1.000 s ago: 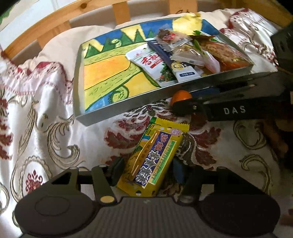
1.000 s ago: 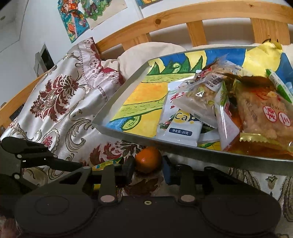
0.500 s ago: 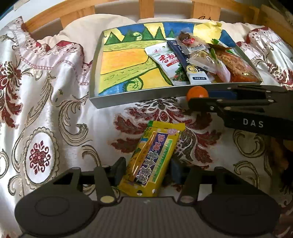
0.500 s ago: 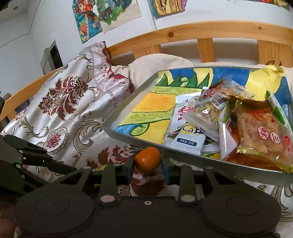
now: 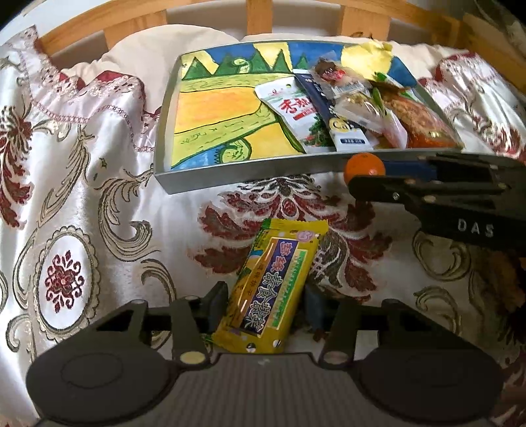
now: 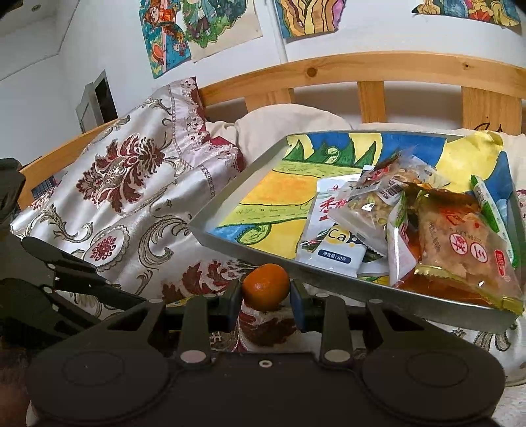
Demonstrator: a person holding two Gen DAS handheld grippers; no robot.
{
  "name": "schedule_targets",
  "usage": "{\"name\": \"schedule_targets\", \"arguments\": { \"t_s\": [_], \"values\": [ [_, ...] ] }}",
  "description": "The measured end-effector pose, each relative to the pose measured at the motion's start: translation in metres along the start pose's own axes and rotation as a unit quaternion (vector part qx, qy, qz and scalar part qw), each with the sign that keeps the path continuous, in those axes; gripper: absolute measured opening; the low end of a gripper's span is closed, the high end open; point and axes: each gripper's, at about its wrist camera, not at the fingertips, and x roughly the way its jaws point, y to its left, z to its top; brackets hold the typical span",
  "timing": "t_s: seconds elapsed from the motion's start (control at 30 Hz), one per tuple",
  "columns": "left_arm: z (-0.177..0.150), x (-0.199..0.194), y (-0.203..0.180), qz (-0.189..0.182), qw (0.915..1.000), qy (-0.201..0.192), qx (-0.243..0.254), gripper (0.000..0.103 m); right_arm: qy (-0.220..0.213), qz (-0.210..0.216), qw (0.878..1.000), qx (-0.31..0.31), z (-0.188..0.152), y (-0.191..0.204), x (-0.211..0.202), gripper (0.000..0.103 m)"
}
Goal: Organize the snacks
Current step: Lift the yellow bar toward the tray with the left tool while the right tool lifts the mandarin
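A yellow snack packet (image 5: pixel 276 282) lies on the patterned bedspread between the fingers of my left gripper (image 5: pixel 263 305). Its jaws are closing around the packet; the left pad touches its edge and a small gap shows at the right pad. My right gripper (image 6: pixel 265 295) is shut on a small orange (image 6: pixel 265 286), held just in front of the near rim of the grey tray (image 6: pixel 328 279). The left wrist view shows the same orange (image 5: pixel 363 164) by the tray rim (image 5: pixel 250 174). Several snack packets (image 6: pixel 394 223) are piled in the tray's right half.
The tray's left half shows only its painted lining (image 5: pixel 217 111). The tray rests on a pillow (image 6: pixel 289 121) against a wooden slatted headboard (image 6: pixel 371 69). Folds of the floral bedspread (image 5: pixel 82 197) spread to the left. Drawings hang on the wall (image 6: pixel 197 29).
The left jaws have narrowed around the yellow packet and the left view has rolled to level. The right gripper has lifted the orange a little, up to the tray's near rim.
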Motion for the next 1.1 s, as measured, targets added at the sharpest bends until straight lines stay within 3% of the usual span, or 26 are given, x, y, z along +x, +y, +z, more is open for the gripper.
{"name": "schedule_targets", "arguments": {
  "t_s": [0.2,0.63,0.87,1.1],
  "values": [
    [0.000,-0.004,0.015,-0.038,0.9955,-0.021,-0.084,0.053,-0.009,0.001,1.000,-0.007,0.003,0.001,-0.005,0.034],
    [0.002,-0.003,0.009,-0.021,0.9980,-0.021,-0.056,0.042,-0.009,0.000,1.000,-0.001,0.003,-0.001,-0.005,0.034],
    [0.004,-0.015,0.008,-0.010,0.9973,-0.050,-0.054,0.023,-0.011,0.001,1.000,-0.004,0.003,0.001,-0.006,0.034],
    [0.011,-0.021,0.010,0.029,0.9976,-0.057,-0.027,0.015,-0.010,0.002,1.000,-0.003,0.002,0.001,-0.006,0.034]
  ]
}}
